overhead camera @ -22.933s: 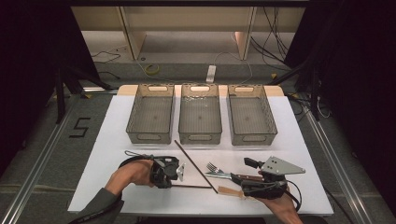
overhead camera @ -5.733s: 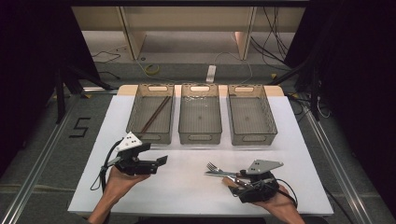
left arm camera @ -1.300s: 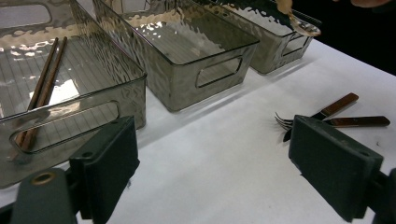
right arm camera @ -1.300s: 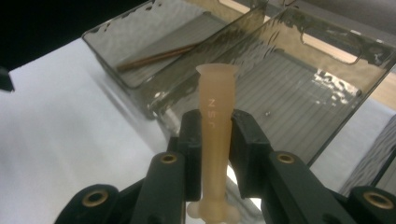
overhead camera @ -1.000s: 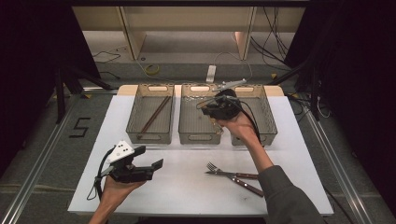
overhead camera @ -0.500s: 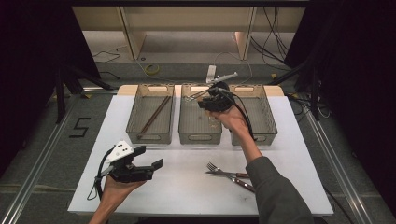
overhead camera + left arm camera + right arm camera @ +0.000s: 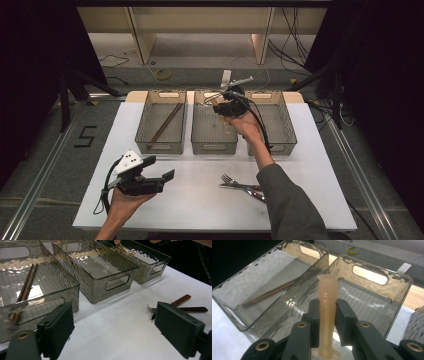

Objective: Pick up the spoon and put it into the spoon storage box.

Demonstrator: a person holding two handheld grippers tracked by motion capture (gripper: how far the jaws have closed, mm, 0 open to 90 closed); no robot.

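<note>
Since a second ago, my right gripper has carried a translucent, seemingly light, stiff plastic piece, clamped mid-shaft, over the middle bin.

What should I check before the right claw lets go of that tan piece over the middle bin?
1. Right claw clamped on the tan translucent piece: ok.
2. Piece is over the middle bin, not the left bin with the chopsticks: ok.
3. Middle bin floor under the piece free of other items: ok.
4. Piece low enough to drop gently: cannot tell.
5. Left claw open and well away from the bins: ok.
6. Fork on the table, clear of the right arm: ok.
</note>
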